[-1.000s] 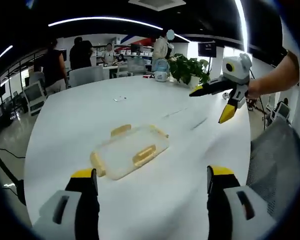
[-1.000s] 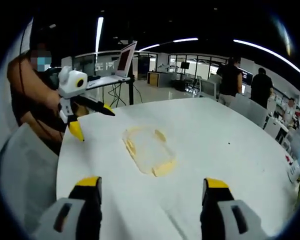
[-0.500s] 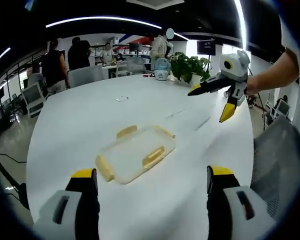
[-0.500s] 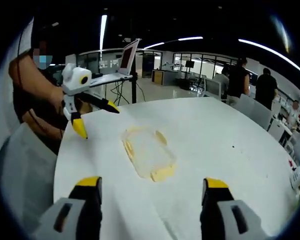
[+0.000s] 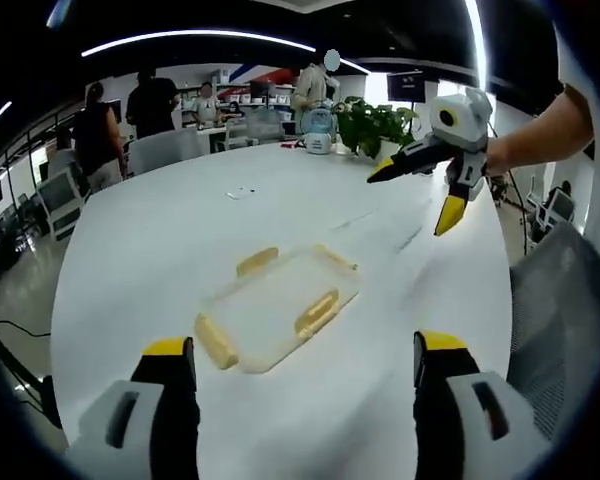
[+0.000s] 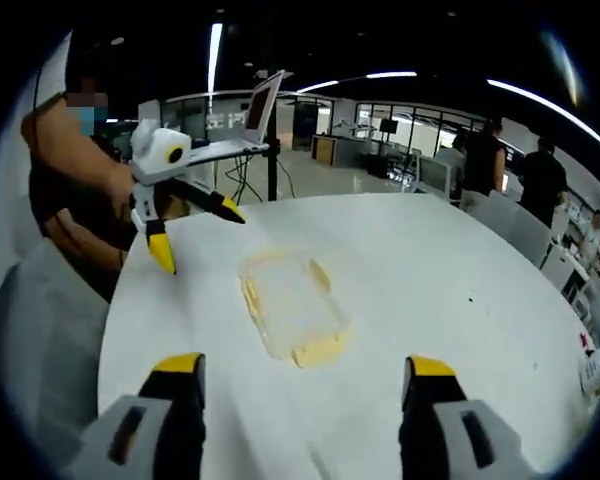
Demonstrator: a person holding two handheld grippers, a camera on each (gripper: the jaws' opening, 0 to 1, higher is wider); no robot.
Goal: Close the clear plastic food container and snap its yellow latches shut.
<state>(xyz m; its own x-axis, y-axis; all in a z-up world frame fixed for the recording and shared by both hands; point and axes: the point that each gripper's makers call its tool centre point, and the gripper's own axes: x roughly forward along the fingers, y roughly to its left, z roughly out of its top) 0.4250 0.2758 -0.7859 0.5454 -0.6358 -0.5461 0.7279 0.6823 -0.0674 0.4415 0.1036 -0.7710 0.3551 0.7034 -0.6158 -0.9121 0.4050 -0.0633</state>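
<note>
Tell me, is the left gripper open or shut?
Open: the left gripper hangs above the white table, its two yellow-tipped jaws spread wide, nothing between them.

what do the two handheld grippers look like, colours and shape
Both match: the left gripper and right gripper have a white-grey rounded body and slim black fingers ending in yellow tips. Up close, each view's own fingers are black with yellow caps on grey bases.

The left gripper (image 5: 300,350) holds its jaws wide apart, nothing between them. The right gripper (image 6: 298,365) is likewise spread and empty; in the left gripper view it hangs at two o'clock, held by a bare forearm (image 5: 535,140).
</note>
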